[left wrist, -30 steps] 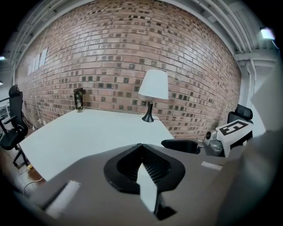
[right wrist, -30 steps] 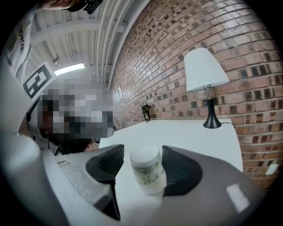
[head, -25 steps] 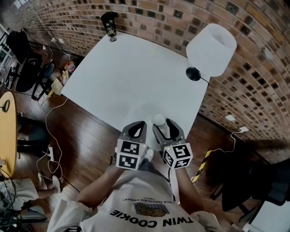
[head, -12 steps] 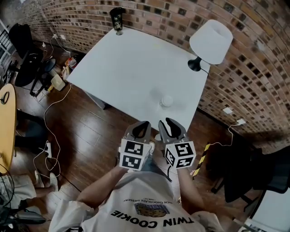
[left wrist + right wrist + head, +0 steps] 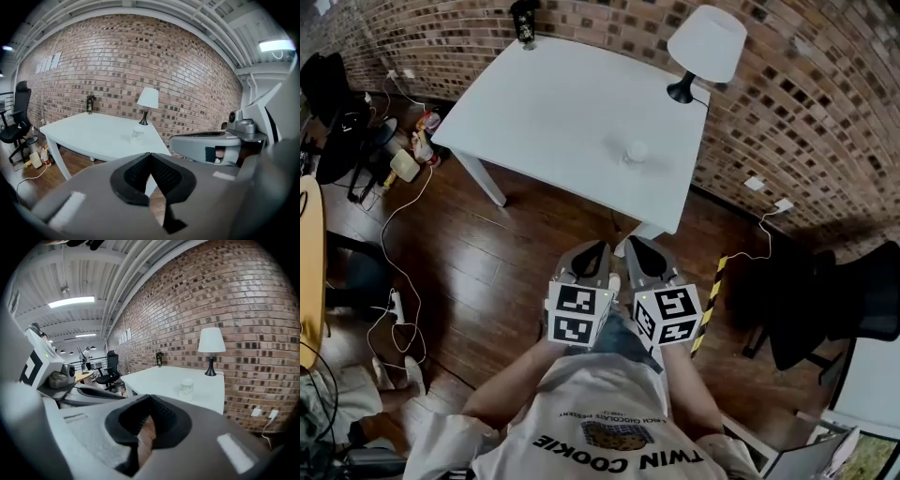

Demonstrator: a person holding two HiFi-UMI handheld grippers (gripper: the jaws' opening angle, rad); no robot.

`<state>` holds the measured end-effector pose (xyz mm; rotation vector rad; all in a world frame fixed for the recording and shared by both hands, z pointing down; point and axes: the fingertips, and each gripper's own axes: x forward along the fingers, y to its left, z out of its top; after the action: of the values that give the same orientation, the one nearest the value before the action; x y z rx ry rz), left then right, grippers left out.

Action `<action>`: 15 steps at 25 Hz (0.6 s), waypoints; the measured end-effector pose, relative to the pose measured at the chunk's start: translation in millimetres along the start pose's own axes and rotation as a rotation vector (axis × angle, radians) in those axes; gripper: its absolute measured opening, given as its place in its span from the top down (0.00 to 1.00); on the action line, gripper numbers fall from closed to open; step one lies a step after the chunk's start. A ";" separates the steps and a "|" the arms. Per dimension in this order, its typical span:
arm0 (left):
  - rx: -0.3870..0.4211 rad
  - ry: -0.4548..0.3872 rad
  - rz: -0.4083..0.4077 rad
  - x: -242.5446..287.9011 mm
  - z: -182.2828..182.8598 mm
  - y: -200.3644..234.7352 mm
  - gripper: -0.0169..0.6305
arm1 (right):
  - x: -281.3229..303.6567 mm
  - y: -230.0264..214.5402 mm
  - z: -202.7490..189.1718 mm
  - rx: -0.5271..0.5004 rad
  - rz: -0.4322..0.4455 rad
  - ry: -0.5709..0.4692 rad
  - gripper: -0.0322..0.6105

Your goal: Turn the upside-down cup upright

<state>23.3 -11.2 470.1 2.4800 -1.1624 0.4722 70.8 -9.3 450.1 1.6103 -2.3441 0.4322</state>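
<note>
A small clear cup (image 5: 637,150) stands alone on the white table (image 5: 553,112), near the edge facing me; it also shows in the left gripper view (image 5: 137,135) and the right gripper view (image 5: 186,387). Which way up it stands is too small to tell. Both grippers hang side by side before my chest, over the wooden floor and well back from the table. The left gripper (image 5: 592,251) is shut and empty, its pads meeting (image 5: 150,154). My right gripper (image 5: 639,246) is shut too, with nothing between its pads (image 5: 150,397).
A white-shaded lamp (image 5: 705,45) stands at the table's far right corner and a dark tumbler (image 5: 524,21) at the far left corner. A black chair (image 5: 853,291) sits to the right. Cables (image 5: 394,309) trail over the floor at left, by a yellow round table (image 5: 307,272).
I have backed away from the table, and both grippers drew back from the cup, which stays on the table. The right gripper's jaws have closed.
</note>
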 end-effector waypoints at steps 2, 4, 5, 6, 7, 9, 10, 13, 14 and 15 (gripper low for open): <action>0.001 0.000 -0.009 -8.7 -4.2 -8.8 0.97 | -12.2 6.4 -5.4 0.007 -0.009 0.009 0.95; 0.003 0.000 -0.015 -16.1 -8.2 -16.5 0.97 | -22.4 10.9 -10.4 0.017 -0.017 0.016 0.95; 0.003 -0.001 -0.017 -18.9 -9.7 -19.7 0.97 | -26.9 12.4 -12.0 0.024 -0.020 0.016 0.95; 0.004 0.000 -0.018 -21.2 -10.6 -22.7 0.97 | -31.3 13.3 -12.9 0.033 -0.023 0.015 0.95; 0.006 0.000 -0.019 -23.3 -11.2 -25.9 0.97 | -35.6 13.8 -13.7 0.042 -0.025 0.014 0.95; 0.012 0.001 -0.020 -27.8 -13.1 -33.3 0.97 | -44.6 14.3 -16.3 0.055 -0.028 0.014 0.95; 0.015 0.002 -0.019 -29.5 -14.6 -37.0 0.97 | -48.7 14.3 -18.0 0.059 -0.028 0.015 0.95; 0.020 0.008 -0.014 -32.0 -18.7 -48.5 0.97 | -60.4 12.6 -21.8 0.065 -0.024 0.009 0.95; 0.022 0.009 -0.012 -32.6 -19.5 -53.1 0.97 | -64.9 11.5 -22.6 0.066 -0.022 0.006 0.95; 0.025 0.010 -0.010 -33.5 -20.3 -58.2 0.97 | -70.1 10.1 -23.5 0.067 -0.021 0.004 0.95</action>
<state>45.6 54.8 462.7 2.4999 -1.1469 0.4989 87.0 63.3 444.2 1.6612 -2.3308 0.5143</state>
